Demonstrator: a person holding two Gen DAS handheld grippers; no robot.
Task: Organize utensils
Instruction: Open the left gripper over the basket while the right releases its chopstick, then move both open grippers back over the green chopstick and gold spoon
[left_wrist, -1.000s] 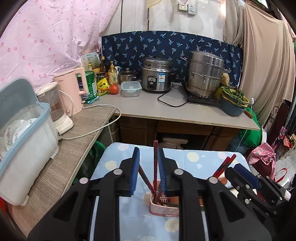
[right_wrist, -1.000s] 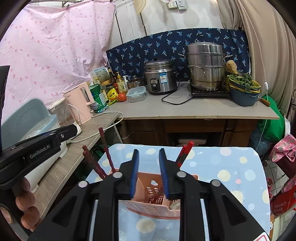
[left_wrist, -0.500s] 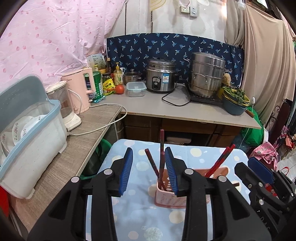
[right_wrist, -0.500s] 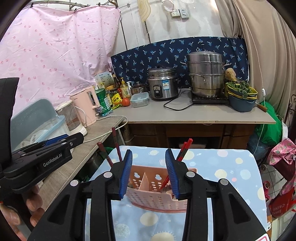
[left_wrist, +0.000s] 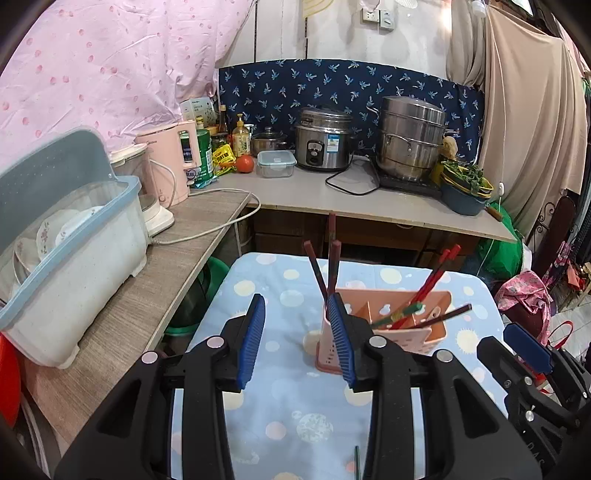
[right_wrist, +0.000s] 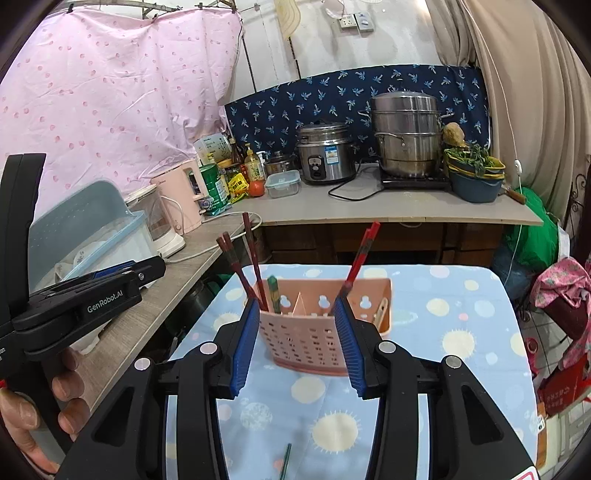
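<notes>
Left gripper (left_wrist: 297, 338): released, empty. Right gripper (right_wrist: 295, 341): jaws opening, empty. The pink basket (right_wrist: 325, 328) stands on the table (right_wrist: 461, 332), holding chopsticks (right_wrist: 360, 254); its contents are partly hidden. Both grippers sit farther from it than a second ago.

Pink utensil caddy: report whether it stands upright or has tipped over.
Upright. The pink utensil caddy sits flat on the dotted tablecloth, open top up, with the dark red chopsticks standing out of it.

A cloth-covered table (right_wrist: 461, 332) bears a pink utensil caddy (right_wrist: 306, 339).
</notes>
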